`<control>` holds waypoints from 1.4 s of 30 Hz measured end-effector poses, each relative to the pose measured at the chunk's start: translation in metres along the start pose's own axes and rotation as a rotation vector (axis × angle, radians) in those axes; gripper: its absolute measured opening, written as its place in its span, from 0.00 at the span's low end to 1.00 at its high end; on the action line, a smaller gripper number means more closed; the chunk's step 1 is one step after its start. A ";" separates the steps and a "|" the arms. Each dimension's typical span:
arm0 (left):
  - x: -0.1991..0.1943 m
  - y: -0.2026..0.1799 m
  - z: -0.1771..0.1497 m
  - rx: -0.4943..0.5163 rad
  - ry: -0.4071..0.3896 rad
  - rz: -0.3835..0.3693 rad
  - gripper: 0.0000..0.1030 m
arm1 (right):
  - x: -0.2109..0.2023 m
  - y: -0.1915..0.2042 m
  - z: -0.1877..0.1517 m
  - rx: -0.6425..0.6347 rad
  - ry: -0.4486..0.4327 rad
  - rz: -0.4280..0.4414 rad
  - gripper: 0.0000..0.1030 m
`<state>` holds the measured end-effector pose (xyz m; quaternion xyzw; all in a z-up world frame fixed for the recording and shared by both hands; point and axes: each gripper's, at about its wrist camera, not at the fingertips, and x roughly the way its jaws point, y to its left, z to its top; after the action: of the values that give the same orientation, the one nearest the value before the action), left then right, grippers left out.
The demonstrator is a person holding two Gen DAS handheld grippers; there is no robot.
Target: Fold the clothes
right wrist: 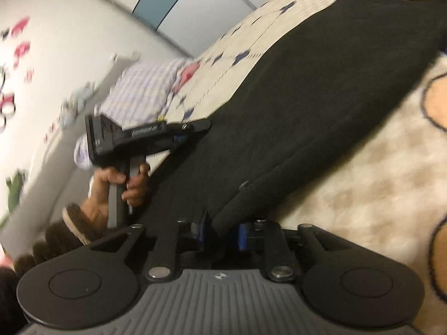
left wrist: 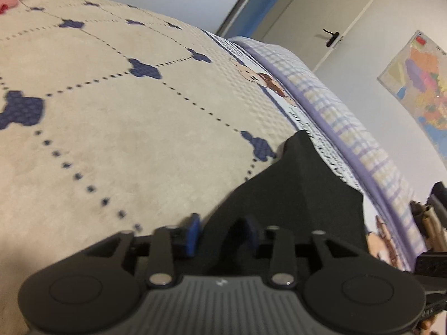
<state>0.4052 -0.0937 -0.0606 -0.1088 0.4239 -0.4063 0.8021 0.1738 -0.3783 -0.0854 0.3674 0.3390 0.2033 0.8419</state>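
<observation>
Black garment (right wrist: 307, 106) lies across the quilt (left wrist: 111, 111), both grippers clamped on its near edge: left gripper (left wrist: 223, 231), right gripper (right wrist: 222, 234). Only the right view shows the pillow (right wrist: 139, 95) and hand (right wrist: 120, 187); the left shows door (left wrist: 321, 22) and map (left wrist: 419, 83).

The black garment (right wrist: 321, 111) is running off the right edge of the right wrist view, its far end unseen. In the left wrist view it is covering the right finger of the left gripper (left wrist: 223, 231). Motion blur is smearing the wall stickers (right wrist: 19, 47) and pillow (right wrist: 139, 95).
</observation>
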 end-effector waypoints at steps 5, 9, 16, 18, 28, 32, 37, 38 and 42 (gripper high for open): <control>0.039 -0.013 0.019 -0.008 0.054 -0.067 0.42 | -0.009 -0.018 0.007 0.157 -0.140 -0.002 0.31; 0.068 -0.034 0.029 0.021 0.066 -0.069 0.33 | -0.015 -0.023 0.009 0.219 -0.229 -0.055 0.20; 0.078 -0.039 0.027 0.020 0.018 0.002 0.08 | -0.024 -0.014 0.013 0.150 -0.229 -0.241 0.05; 0.079 -0.032 0.031 -0.021 0.035 -0.035 0.15 | -0.026 -0.018 0.016 0.178 -0.229 -0.229 0.07; 0.145 -0.060 0.072 -0.055 0.103 -0.131 0.38 | -0.049 -0.070 0.017 0.473 -0.580 -0.082 0.18; 0.178 -0.081 0.087 -0.052 0.129 -0.142 0.38 | -0.048 -0.065 0.018 0.427 -0.608 -0.164 0.10; 0.206 -0.102 0.099 -0.030 0.124 -0.109 0.15 | -0.049 -0.055 0.018 0.342 -0.635 -0.263 0.07; 0.210 -0.106 0.098 -0.018 0.120 -0.098 0.10 | -0.049 -0.053 0.017 0.319 -0.642 -0.290 0.07; 0.209 -0.115 0.093 0.031 0.026 -0.095 0.09 | -0.051 -0.035 0.013 0.148 -0.696 -0.407 0.08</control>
<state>0.4776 -0.3391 -0.0669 -0.1108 0.4225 -0.4518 0.7779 0.1512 -0.4379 -0.0841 0.3993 0.1136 -0.1288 0.9006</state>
